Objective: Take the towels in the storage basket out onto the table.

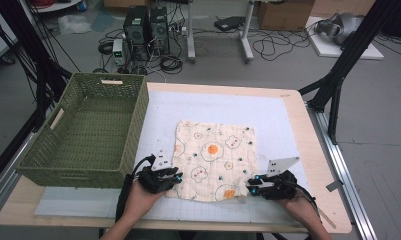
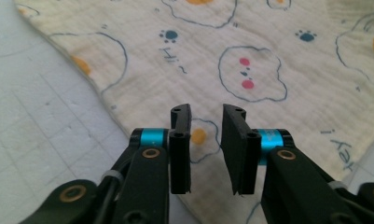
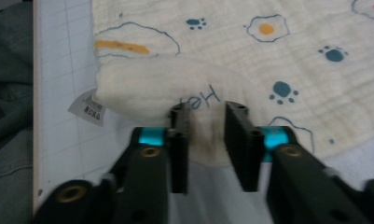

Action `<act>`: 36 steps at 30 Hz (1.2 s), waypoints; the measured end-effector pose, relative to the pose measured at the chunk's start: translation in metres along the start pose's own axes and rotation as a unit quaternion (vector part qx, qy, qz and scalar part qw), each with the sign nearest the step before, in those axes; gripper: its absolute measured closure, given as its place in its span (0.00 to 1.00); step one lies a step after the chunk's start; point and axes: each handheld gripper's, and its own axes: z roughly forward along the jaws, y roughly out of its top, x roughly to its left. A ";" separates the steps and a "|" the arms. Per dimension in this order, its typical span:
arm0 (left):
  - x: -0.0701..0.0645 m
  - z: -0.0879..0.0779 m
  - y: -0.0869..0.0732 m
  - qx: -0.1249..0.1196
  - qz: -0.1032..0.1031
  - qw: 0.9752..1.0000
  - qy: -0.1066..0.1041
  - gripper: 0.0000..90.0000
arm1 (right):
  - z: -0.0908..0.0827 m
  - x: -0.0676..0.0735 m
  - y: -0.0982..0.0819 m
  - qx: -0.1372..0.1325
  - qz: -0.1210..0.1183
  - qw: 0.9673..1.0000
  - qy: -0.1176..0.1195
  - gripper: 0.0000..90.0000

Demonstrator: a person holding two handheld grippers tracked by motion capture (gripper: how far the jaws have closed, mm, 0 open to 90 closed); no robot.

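White matting lay under the cloth [image 1: 214,160]; a basket [image 1: 83,131] stood beyond the left claw [image 2: 206,148]. Both claws gaped narrowly, unclenched; the right claw [image 3: 208,148] straddled a folded corner.

A green woven basket [image 1: 83,131] sits at the table's [image 1: 308,145] left side on a white gridded mat [image 1: 268,115]. Computers [image 1: 147,26], cables and a cardboard box [image 1: 284,14] lie on the floor beyond.

The high view looks forward and down from above the person's side, taking in the whole worktop [image 1: 288,107]. Each gripper view rides low and close, looking along its own black fingers. All three share the printed cloth [image 1: 215,160] [image 2: 268,56] [image 3: 268,60], each gripper view at one near corner.
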 end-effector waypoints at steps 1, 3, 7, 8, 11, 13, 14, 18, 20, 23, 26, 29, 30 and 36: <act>0.000 0.001 -0.001 0.002 0.005 1.000 0.000 0.83 | 0.001 -0.001 0.001 0.003 -0.004 1.000 0.006 0.95; 0.001 0.000 -0.002 0.003 0.009 1.000 -0.003 0.86 | 0.002 -0.002 0.003 0.005 -0.008 1.000 0.012 0.98; 0.001 -0.002 -0.003 -0.006 0.005 1.000 -0.004 0.86 | -0.005 -0.003 0.013 -0.003 -0.011 1.000 0.010 0.98; 0.001 -0.002 -0.003 -0.008 0.004 1.000 -0.004 0.86 | -0.005 -0.004 0.015 -0.004 -0.012 1.000 0.011 0.98; 0.000 -0.003 -0.003 -0.012 0.005 1.000 -0.003 0.86 | -0.003 -0.007 0.027 -0.007 -0.019 1.000 0.004 0.98; 0.000 -0.005 -0.003 -0.017 0.004 1.000 -0.004 0.86 | 0.000 -0.008 0.035 -0.006 -0.022 1.000 0.000 0.98; 0.000 -0.005 -0.003 -0.018 0.005 1.000 -0.004 0.86 | 0.001 -0.010 0.039 -0.010 -0.022 1.000 -0.002 0.98; 0.000 -0.005 -0.003 -0.020 0.003 1.000 -0.008 0.84 | 0.015 -0.017 0.053 -0.008 -0.015 1.000 -0.005 0.98; -0.001 -0.005 -0.003 -0.020 0.004 1.000 -0.011 0.82 | 0.030 -0.021 0.059 0.008 -0.012 1.000 -0.006 0.98; -0.002 -0.006 -0.004 -0.021 0.005 1.000 -0.015 0.80 | 0.048 -0.022 0.062 0.034 -0.011 0.999 -0.004 0.97; -0.002 -0.005 -0.006 -0.016 0.006 1.000 -0.020 0.80 | 0.055 -0.023 0.061 0.021 0.003 1.000 0.005 0.87; -0.002 0.000 -0.008 -0.006 0.002 1.000 -0.029 0.79 | 0.055 -0.024 0.058 0.014 0.030 0.999 0.034 0.75; -0.003 0.002 -0.008 0.002 0.007 1.000 -0.030 0.78 | 0.054 -0.024 0.057 0.015 0.030 0.999 0.032 0.75; -0.001 0.002 -0.009 0.000 0.007 1.000 -0.023 0.89 | 0.045 -0.016 0.058 0.027 -0.006 0.999 0.029 0.98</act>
